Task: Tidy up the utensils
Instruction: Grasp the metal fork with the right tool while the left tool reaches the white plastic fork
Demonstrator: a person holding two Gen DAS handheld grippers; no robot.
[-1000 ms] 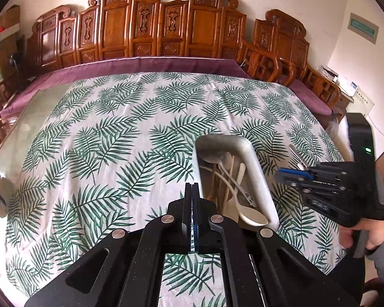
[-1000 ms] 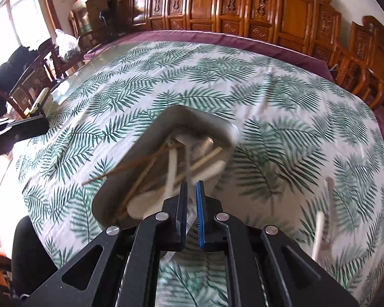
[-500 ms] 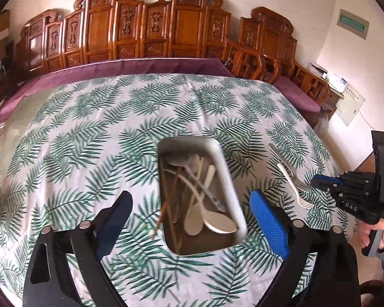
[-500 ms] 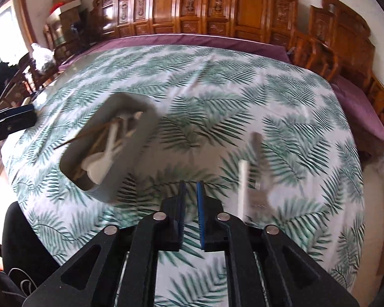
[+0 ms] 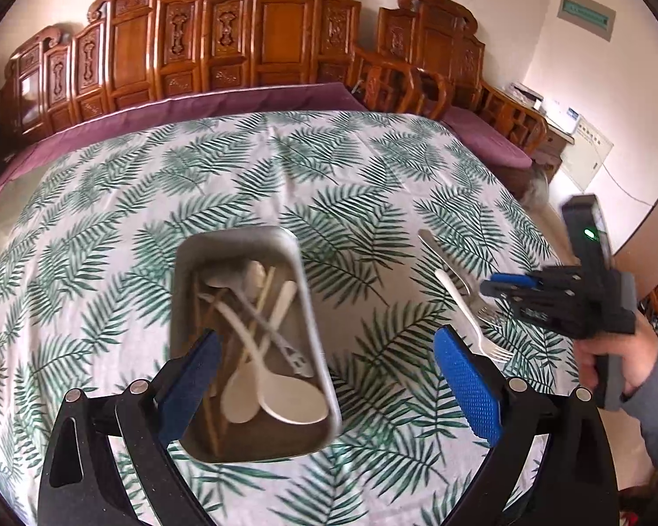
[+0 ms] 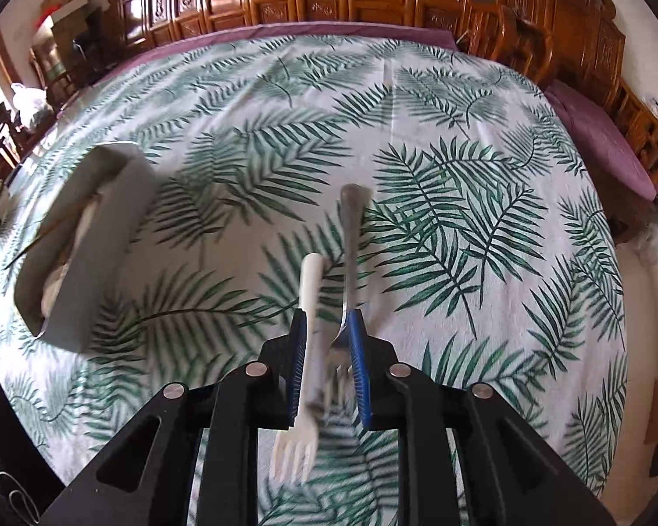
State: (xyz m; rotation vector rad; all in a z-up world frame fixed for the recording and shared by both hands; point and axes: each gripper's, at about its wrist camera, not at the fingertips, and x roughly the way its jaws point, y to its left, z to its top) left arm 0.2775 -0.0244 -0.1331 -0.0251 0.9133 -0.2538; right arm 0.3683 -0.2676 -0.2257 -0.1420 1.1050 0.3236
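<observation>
While the left tool [image 5: 324, 372] gapes wide over the tray [image 5: 311, 320], the right tool [image 6: 327, 368] (jaws just parting) straddles two forks [image 6: 305, 328].

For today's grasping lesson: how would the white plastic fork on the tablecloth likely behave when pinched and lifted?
The white plastic fork looks thin, so probably light and slightly bendy. Lying flat on the tablecloth, it likely won't roll. Its smooth handle might slip or pivot between pads.
</observation>
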